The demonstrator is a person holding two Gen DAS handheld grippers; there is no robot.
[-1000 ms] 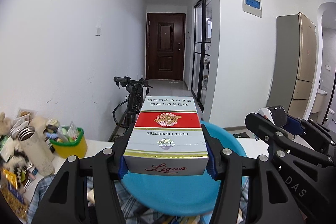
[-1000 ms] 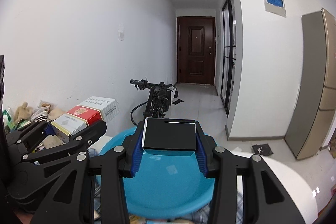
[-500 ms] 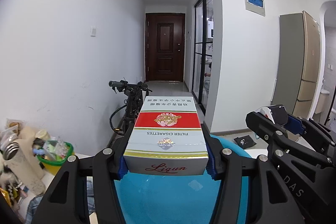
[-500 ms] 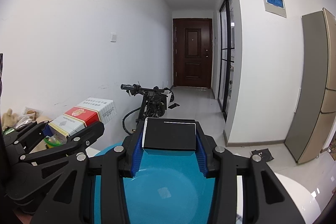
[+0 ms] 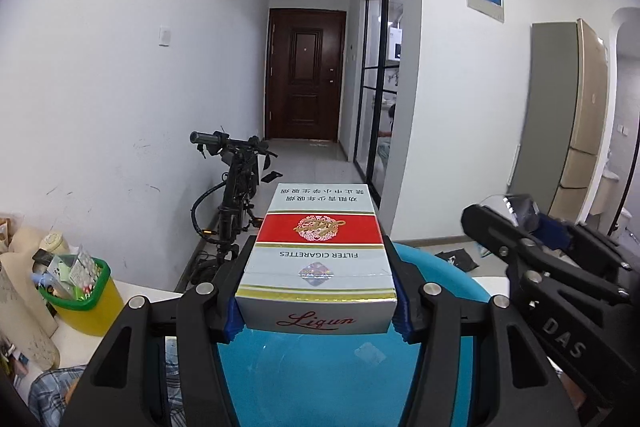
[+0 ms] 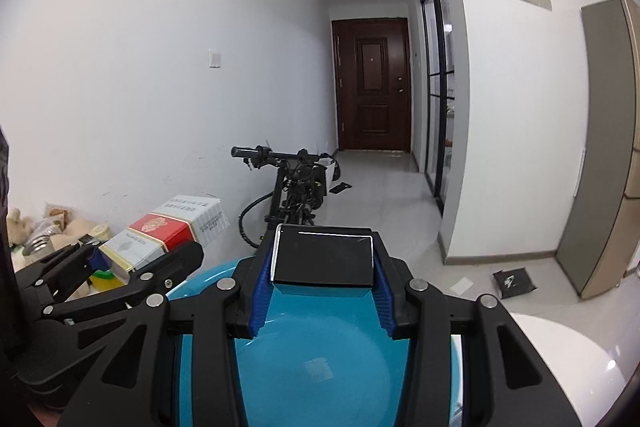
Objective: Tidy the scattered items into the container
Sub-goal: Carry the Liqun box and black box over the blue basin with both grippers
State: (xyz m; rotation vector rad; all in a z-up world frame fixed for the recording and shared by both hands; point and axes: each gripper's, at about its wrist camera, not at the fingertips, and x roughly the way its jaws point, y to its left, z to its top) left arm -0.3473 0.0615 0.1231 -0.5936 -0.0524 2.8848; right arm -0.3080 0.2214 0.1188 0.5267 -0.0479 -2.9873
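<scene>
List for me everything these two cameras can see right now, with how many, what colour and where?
cigarette carton: one, white with a red band, clamped in the left gripper above the basin
black box: one, black, clamped in the right gripper above the basin
basin: one, blue, under both grippers
small tub: one, yellow with green rim, full of small items, on the table at left
bicycle: one, black, against the white wall
door: one, dark brown, at the corridor's end
fridge: one, grey and beige, at right
left gripper: one, black with blue pads
right gripper: one, black with blue pads
</scene>
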